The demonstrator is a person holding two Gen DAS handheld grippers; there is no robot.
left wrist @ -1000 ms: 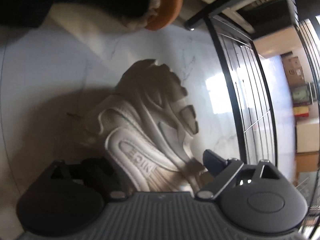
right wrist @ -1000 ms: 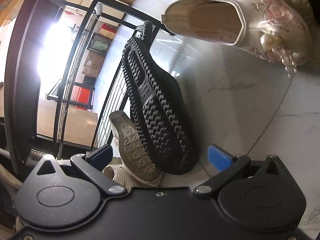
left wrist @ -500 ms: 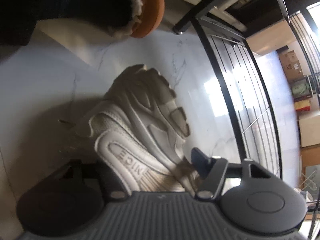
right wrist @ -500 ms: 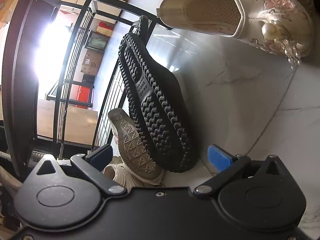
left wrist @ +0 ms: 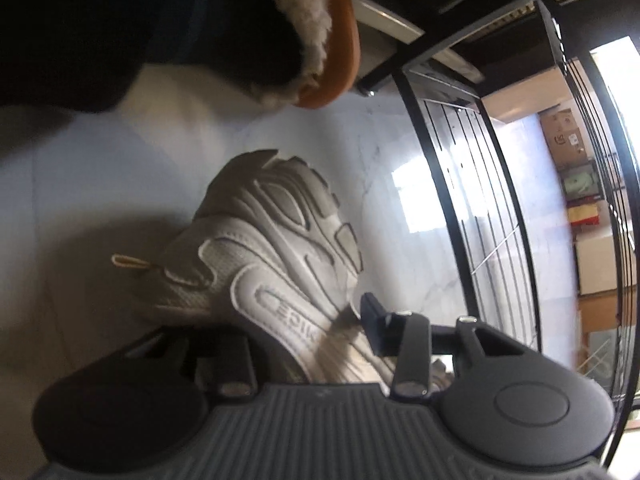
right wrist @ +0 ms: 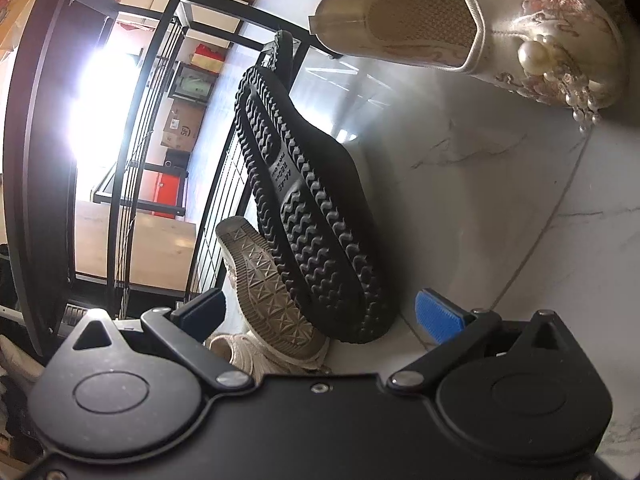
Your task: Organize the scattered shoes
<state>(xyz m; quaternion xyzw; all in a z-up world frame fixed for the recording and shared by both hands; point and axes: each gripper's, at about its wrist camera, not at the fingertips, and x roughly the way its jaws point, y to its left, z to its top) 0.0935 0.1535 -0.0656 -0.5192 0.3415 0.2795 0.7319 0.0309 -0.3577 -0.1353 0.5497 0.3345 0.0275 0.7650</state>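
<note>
Apparently left gripper (left wrist: 308, 344) clamping white sneaker (left wrist: 272, 256)

Your white chunky sneaker (left wrist: 276, 264) tipped on its side, grey sole facing up, heel clamped, black slipper (right wrist: 312, 216) sole-up leaning on the rack, beige sneaker (right wrist: 268, 284) beneath, embroidered pearl mule (right wrist: 480, 28) upright on tile

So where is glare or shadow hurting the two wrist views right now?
Right wrist view: a blown-out white glare behind the black rack washes out the left side; the black sole stays sharp. Left wrist view: dim, the grey sneaker half in shadow, a bright reflection on the floor.
</note>
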